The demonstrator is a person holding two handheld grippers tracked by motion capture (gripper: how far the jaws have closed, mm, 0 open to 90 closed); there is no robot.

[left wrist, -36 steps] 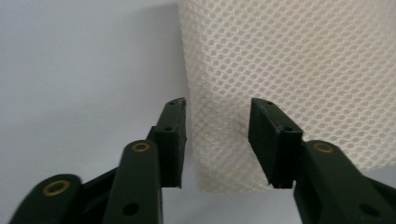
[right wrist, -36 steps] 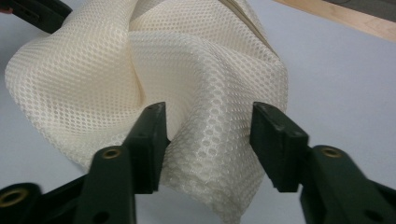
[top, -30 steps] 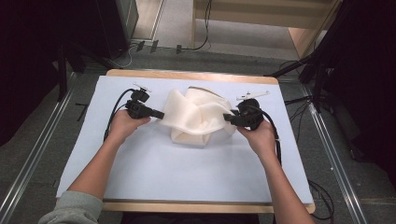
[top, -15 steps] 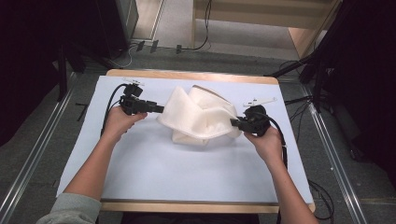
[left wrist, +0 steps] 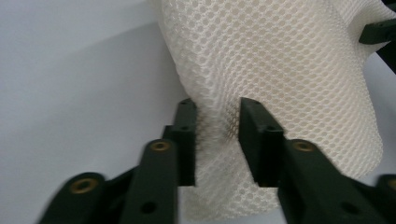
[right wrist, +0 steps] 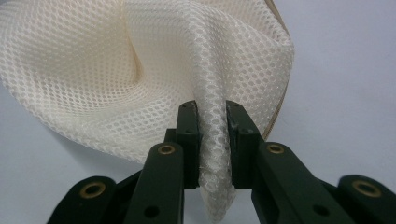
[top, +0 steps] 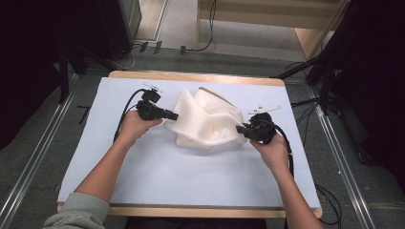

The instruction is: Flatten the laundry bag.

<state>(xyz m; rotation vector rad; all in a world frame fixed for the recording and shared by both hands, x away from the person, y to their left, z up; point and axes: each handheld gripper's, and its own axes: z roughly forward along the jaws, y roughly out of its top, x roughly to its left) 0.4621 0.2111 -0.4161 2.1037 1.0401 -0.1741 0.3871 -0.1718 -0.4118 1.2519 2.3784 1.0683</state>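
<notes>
A crumpled white mesh cloth (top: pixel 206 119) is being held over the middle of the pale blue tabletop (top: pixel 143 176). Its left edge is being pinched by the left hand-held gripper (top: pixel 173 116), whose jaws have just been closing on the fabric (a fold is bunched between them). Its right edge is being clenched by the right hand-held gripper (top: pixel 241 129).

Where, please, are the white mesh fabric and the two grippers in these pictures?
white mesh fabric (top: pixel 205 119), high view, its bunched middle.
left gripper (left wrist: pixel 217 135), left gripper view, between its fingertips.
right gripper (right wrist: pixel 212 140), right gripper view, between its fingertips.
</notes>
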